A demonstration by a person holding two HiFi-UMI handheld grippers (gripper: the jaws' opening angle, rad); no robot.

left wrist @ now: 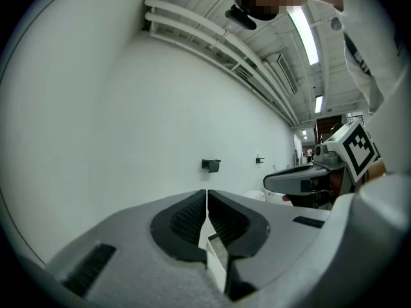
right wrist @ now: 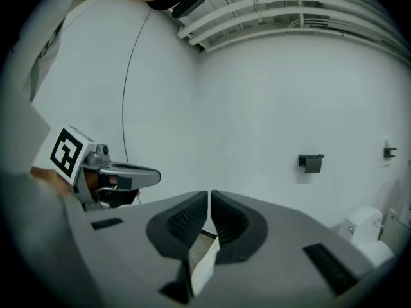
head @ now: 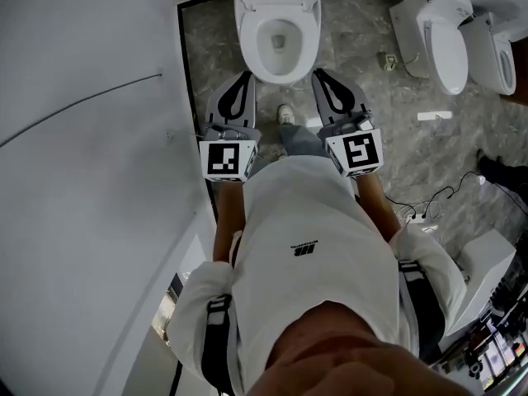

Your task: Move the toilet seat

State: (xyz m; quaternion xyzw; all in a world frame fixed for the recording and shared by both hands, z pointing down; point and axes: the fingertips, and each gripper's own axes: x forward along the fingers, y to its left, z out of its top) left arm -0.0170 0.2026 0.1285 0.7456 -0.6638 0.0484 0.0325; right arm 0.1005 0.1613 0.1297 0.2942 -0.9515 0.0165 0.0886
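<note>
Both tools are held out level in front of a person in a white long-sleeved top (head: 313,246), side by side and near each other. Left gripper (head: 241,76): grey two-jaw body, black ribbed pads pressed together along their whole seam, nothing between them; its white marker cube (head: 227,159) sits at the rear end. Right gripper (head: 321,73): same build, pads likewise closed on nothing, marker cube (head: 356,152) behind it. In the left gripper view the closed jaws (left wrist: 206,196) point at a bare white wall (left wrist: 128,127), with the right tool showing off to its right side. Below and between the two tools a light shoe (head: 285,114) stands on the grey marbled tile floor (head: 213,56). Just ahead of both jaw tips, and between them, stands the white ceramic toilet (head: 279,77). Its white oval toilet seat (head: 247,40) lies flat on the bowl rim; neither tool touches it. Further ahead, on the wall, a small black bracket (right wrist: 311,162) sits to the right of the right gripper's line. Well off to the right tool's side, more white toilets (head: 441,44) stand on the floor.
</note>
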